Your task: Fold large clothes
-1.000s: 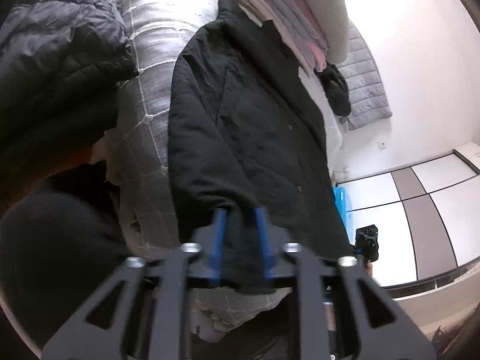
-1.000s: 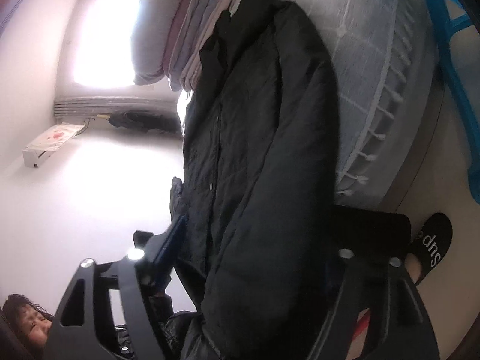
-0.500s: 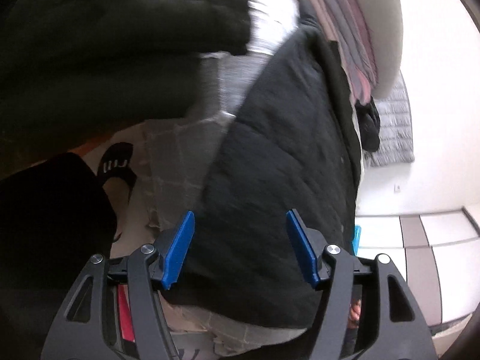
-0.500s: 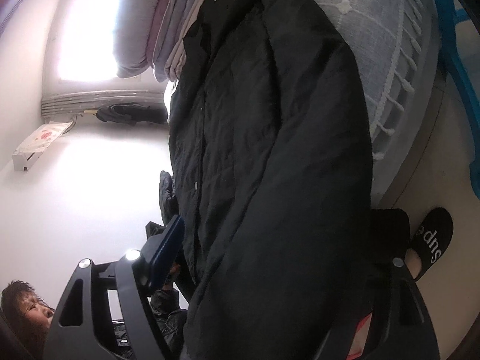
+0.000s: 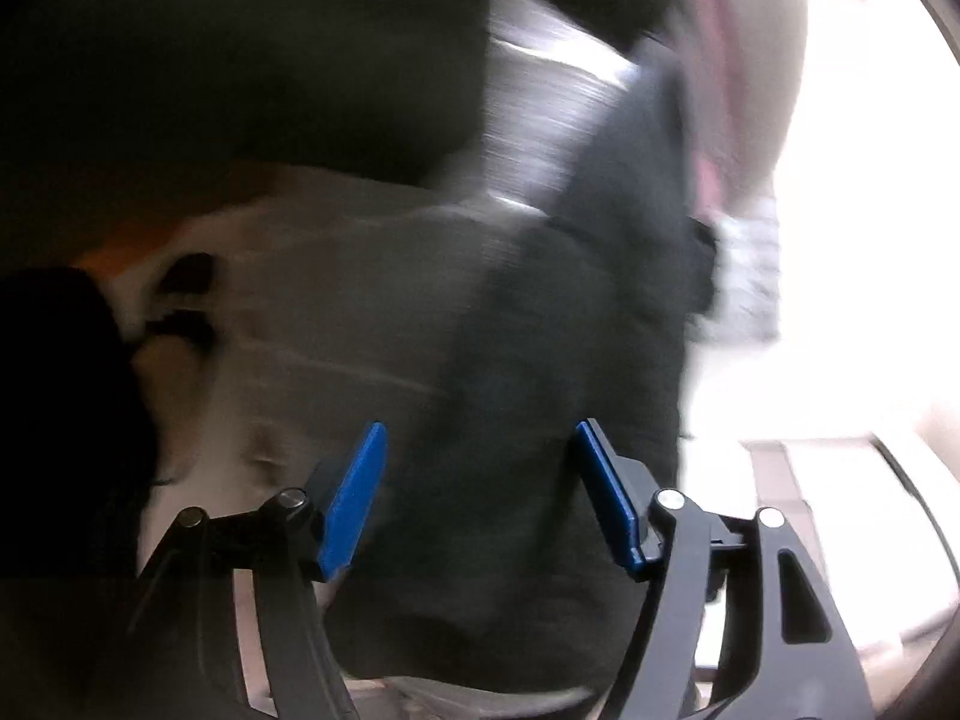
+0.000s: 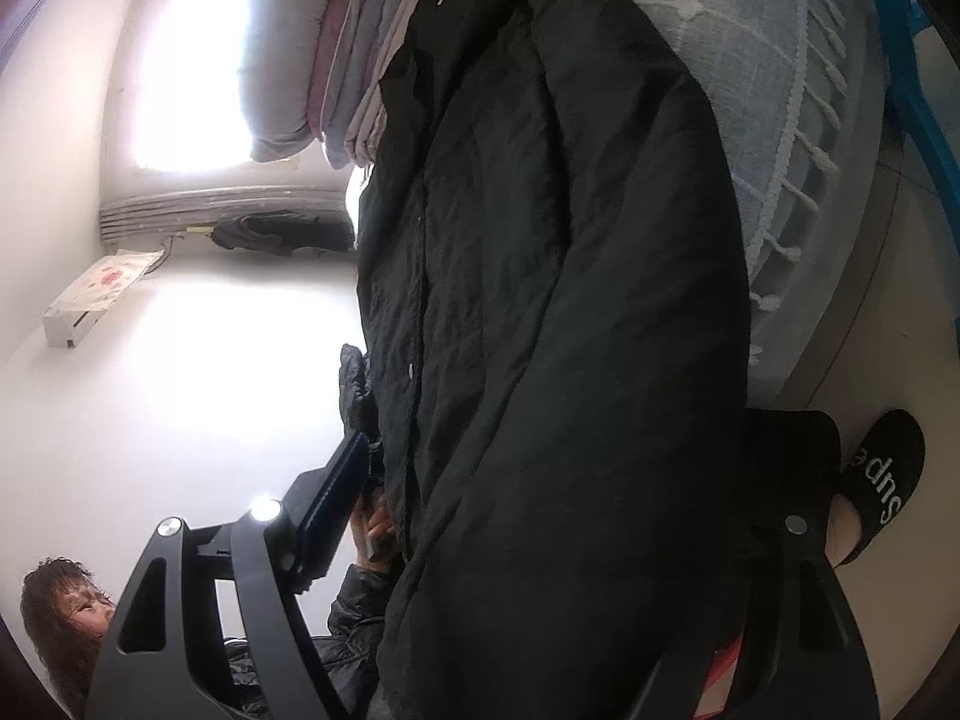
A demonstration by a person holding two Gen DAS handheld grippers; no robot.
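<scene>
Across the grey quilted bedspread [image 6: 774, 138] lies the black padded coat [image 6: 540, 300], its collar toward a stack of folded bedding [image 6: 336, 60]. Left gripper [image 5: 480, 480]: jaws opening, blue pads on either side of the coat's hem, not pressing it, the view blurred. Right gripper [image 6: 558, 504]: jaws stand wide with coat fabric draped between them; whether they clamp it I cannot tell. A black slipper [image 6: 882, 474] stands on the floor beside the bed.

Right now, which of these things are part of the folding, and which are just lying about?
Part of the job:
- black coat, spread on the bed
- left gripper, jaws opening, coat hem between them
- right gripper, coat bulging between its fingers

Lying about:
- grey blanket under the coat
- stacked quilts
- slipper on the floor
- blue basket
- dark puffer jacket
</scene>
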